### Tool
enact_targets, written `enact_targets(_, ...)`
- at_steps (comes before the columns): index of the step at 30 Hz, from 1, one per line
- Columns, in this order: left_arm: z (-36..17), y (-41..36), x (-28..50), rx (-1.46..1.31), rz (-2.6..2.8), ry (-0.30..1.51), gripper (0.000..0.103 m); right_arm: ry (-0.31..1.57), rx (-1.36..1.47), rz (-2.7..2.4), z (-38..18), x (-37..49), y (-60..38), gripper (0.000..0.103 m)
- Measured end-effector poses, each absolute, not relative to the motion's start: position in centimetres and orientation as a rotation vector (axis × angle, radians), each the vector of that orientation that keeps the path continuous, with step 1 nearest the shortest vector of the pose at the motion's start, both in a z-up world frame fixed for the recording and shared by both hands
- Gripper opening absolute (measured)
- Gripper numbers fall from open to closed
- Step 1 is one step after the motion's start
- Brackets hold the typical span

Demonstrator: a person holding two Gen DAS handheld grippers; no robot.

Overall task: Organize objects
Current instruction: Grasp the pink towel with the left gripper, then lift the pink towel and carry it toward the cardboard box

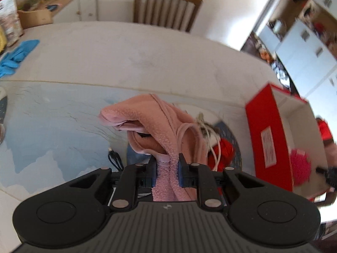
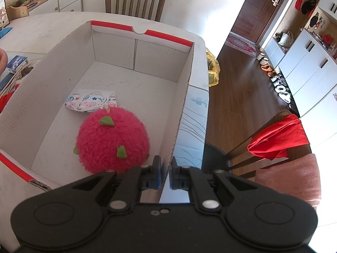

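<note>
My left gripper [image 1: 167,168] is shut on a pink fleece garment [image 1: 160,124] and holds it up above the table. To its right stands the red and white cardboard box [image 1: 265,130]. My right gripper [image 2: 166,168] is shut on the right wall of that box [image 2: 181,113]. Inside the box lie a fuzzy pink dragon-fruit plush [image 2: 112,142] and a small patterned cloth item [image 2: 90,102]. The plush also shows in the left wrist view [image 1: 300,166].
A blue-patterned mat [image 1: 52,126] covers the near table. Beneath the garment lie a red item [image 1: 223,154], a white cord [image 1: 218,147] and a black cable [image 1: 114,158]. Blue gloves [image 1: 16,57] lie far left. Wooden chairs [image 2: 134,0] stand behind; one with red cloth [image 2: 278,139] stands right.
</note>
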State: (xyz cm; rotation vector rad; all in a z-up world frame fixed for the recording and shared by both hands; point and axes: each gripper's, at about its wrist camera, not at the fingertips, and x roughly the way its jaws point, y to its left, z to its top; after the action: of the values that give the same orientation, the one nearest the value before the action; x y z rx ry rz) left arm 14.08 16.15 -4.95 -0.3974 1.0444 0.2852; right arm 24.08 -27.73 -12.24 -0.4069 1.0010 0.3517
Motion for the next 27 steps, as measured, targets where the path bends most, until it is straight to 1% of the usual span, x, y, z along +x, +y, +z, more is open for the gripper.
enact_targets(5, -8.2, 15.5, 14.9, -0.384, 0.263, 1.124, 0.017, 1.001, -0.407, 0.351, -12.2, 24.1, -27.7, 0.007)
enact_targets(9, -9.6, 15.9, 15.0, -0.384, 0.272, 1.149, 0.019, 1.001, -0.406, 0.351, -12.2, 24.1, -27.7, 0.007)
enact_targets(11, -10.0, 16.1, 15.0, -0.385, 0.28, 1.158, 0.023, 1.0, -0.406, 0.351, -12.2, 24.1, -27.7, 0.007)
enact_targets(13, -10.3, 16.5, 14.9, -0.403, 0.277, 1.168, 0.031, 1.001, -0.405, 0.351, -12.2, 24.1, -27.8, 0.007)
enact_targets(14, -10.3, 16.4, 14.8, -0.404, 0.273, 1.175, 0.033, 1.001, -0.405, 0.351, -12.2, 24.1, -27.8, 0.007)
enact_targets(16, -10.3, 16.1, 14.6, -0.393, 0.264, 1.181, 0.046, 1.001, -0.407, 0.35, -12.3, 24.0, -27.7, 0.007)
enact_targets(18, -10.3, 15.6, 14.3, -0.391, 0.25, 1.179, 0.048, 0.999, -0.408, 0.349, -12.3, 24.0, -27.6, 0.007)
enact_targets(20, -10.4, 15.1, 14.2, -0.385, 0.239, 1.189, 0.048, 0.998, -0.41, 0.348, -12.3, 24.0, -27.5, 0.007)
enact_targets(22, -10.6, 14.4, 14.2, -0.351, 0.245, 1.204, 0.046, 0.999, -0.41, 0.347, -12.3, 23.9, -27.4, 0.007)
enact_targets(23, -10.6, 14.1, 14.3, -0.329, 0.252, 1.207, 0.043, 0.999, -0.41, 0.348, -12.3, 23.9, -27.4, 0.007)
enact_targets(25, -10.6, 13.6, 14.4, -0.295, 0.261, 1.214, 0.027, 0.999, -0.41, 0.348, -12.4, 23.9, -27.4, 0.007)
enact_targets(27, -10.2, 13.5, 14.2, -0.282, 0.272, 1.2, 0.018, 0.998, -0.409, 0.347, -12.4, 23.9, -27.4, 0.007)
